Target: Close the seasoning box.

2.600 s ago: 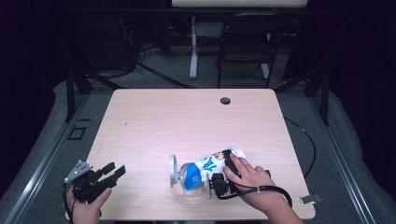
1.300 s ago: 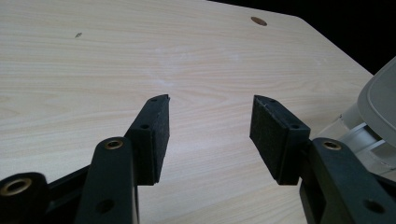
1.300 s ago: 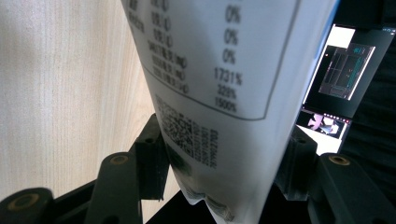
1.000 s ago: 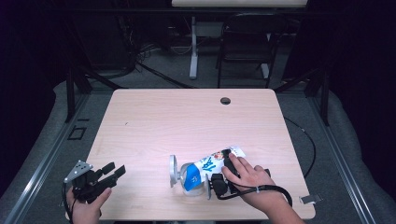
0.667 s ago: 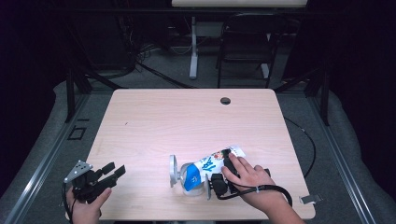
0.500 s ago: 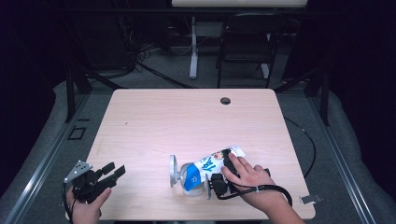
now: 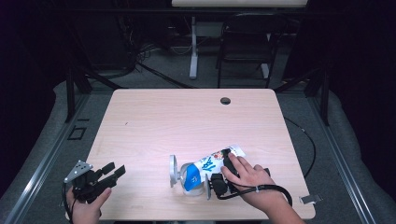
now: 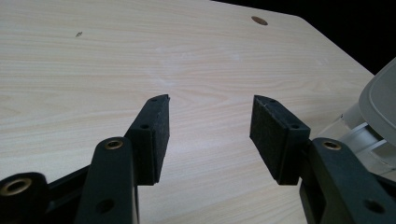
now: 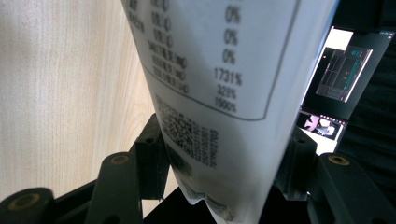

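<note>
A white and blue printed pouch [image 7: 211, 163] lies on its side on the wooden table [image 7: 187, 121], near the front edge, with a round white cap [image 7: 173, 170] at its left end. My right gripper [image 7: 215, 180] reaches in from the right, jaws on either side of the pouch. In the right gripper view the pouch [image 9: 219, 70] shows a printed table and a code, and my right gripper [image 9: 224, 135] has both pads against it. My left gripper [image 7: 114, 170] rests at the front left corner, open and empty. In the left gripper view my left gripper [image 8: 210, 105] stands wide over bare wood, with the cap [image 8: 379, 93] at the right edge.
A small dark hole [image 7: 225, 100] sits near the table's far edge. A small silver piece [image 7: 309, 199] lies at the front right corner. A chair [image 7: 243, 51] and a white stand [image 7: 193, 46] are beyond the table. A lit screen [image 9: 343, 70] shows behind the pouch.
</note>
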{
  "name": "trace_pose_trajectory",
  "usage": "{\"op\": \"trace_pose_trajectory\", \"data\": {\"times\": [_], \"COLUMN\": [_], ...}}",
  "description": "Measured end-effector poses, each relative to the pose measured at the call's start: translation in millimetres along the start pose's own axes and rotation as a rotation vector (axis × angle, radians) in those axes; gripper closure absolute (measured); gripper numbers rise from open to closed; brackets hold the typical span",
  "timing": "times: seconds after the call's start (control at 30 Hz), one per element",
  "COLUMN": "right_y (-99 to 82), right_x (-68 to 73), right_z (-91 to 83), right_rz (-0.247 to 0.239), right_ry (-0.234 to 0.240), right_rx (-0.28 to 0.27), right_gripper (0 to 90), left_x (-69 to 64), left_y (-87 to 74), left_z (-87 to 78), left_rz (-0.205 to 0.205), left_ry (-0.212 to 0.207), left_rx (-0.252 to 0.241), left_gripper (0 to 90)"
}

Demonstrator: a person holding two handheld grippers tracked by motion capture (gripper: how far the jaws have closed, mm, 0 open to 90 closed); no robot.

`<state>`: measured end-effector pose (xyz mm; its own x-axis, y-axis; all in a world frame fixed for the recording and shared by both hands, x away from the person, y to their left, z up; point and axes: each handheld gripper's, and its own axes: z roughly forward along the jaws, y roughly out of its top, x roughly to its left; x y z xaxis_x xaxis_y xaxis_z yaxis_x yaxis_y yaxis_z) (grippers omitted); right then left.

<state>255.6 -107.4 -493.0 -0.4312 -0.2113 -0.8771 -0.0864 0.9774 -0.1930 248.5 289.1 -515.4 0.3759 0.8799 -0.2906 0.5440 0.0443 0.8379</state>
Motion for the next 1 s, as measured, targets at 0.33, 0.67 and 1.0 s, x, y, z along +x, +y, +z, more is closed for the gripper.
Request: {"op": "trace_pose_trajectory", "data": {"times": [0.33,0.67,1.0], "right_y": [0.3,0.4,0.6], "right_x": [-0.4,-1.0,-1.3], "right_z": [0.2,0.3,-0.1], "right_rz": [-0.004,-0.009,-0.016], "right_ry": [0.002,0.004,0.002], "right_rx": [-0.004,-0.007,-0.003], "right_gripper": [46.2,46.3,46.4], "left_x": [0.1,0.6,1.2], "left_y": [-0.1,-0.2,-0.1], "left_z": [0.1,0.2,-0.2], "left_rz": [0.000,0.001,0.003], "left_ry": [0.000,0.000,-0.002], "left_rx": [0.001,-0.001,0.002], "left_gripper": [48.1,48.1,48.1]}}
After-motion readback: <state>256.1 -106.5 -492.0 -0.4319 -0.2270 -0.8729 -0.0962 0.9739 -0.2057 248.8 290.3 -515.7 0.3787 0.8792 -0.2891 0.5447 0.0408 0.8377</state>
